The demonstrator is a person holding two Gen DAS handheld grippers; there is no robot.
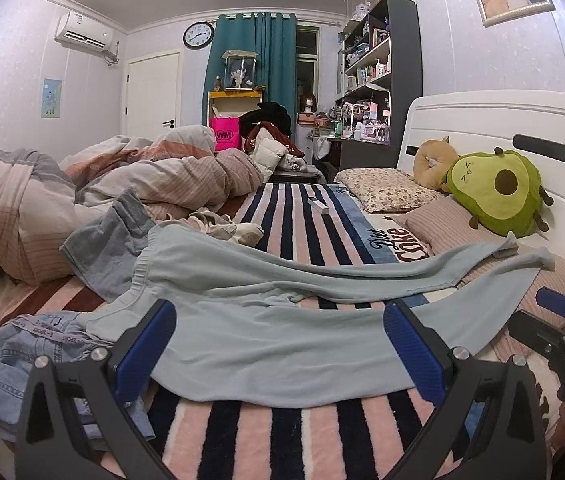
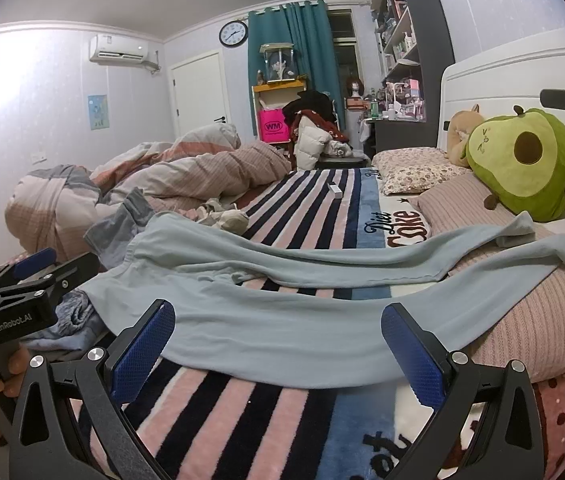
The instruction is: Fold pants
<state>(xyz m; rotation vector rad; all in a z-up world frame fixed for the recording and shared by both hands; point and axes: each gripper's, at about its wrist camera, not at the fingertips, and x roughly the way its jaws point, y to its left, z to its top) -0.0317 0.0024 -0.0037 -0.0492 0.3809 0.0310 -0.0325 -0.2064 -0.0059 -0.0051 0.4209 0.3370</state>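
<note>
While both grippers hover low over the striped blanket, open bedding lies at 6 o'clock; a heaped duvet bounds 10 o'clock and pillows 3 o'clock. Left gripper and right gripper each stand with jaws spread wide, holding nothing. Pale blue pants lie flat just ahead, the near edge between the fingers in each view. Long axis runs 9 to 3 o'clock: waistband left beside denim, cuffs right on the pillows
</note>
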